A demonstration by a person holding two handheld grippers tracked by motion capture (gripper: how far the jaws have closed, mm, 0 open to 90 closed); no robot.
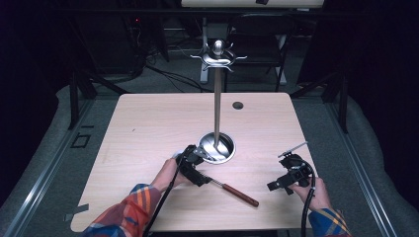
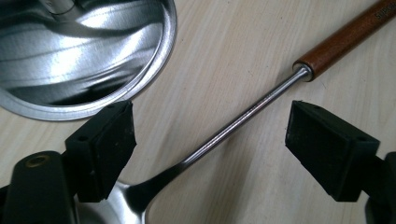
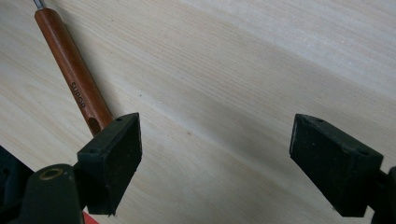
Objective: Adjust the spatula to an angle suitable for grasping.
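Note:
A long utensil with a steel shaft (image 2: pixel 233 123) and a brown wooden handle (image 1: pixel 239 194) (image 3: pixel 72 74) lies flat on the wooden table (image 1: pixel 148 128). My left gripper (image 1: pixel 190 163) (image 2: pixel 210 149) hovers over the shaft close to its spoon-like head (image 2: pixel 126 205), jaws open on either side and not touching it. A steel utensil stand (image 1: pixel 216 74) rises from its round base (image 1: pixel 217 148) (image 2: pixel 70 60) just beyond that gripper. My right gripper (image 1: pixel 286 180) (image 3: pixel 215 158) is open over bare wood near the handle's end, with nothing between its pads.
A small round grommet hole (image 1: pixel 238 105) sits near the table's far edge. The stand's top carries curved hooks (image 1: pixel 217 57). A dark chair (image 1: pixel 259 39) and cables lie on the floor beyond the table.

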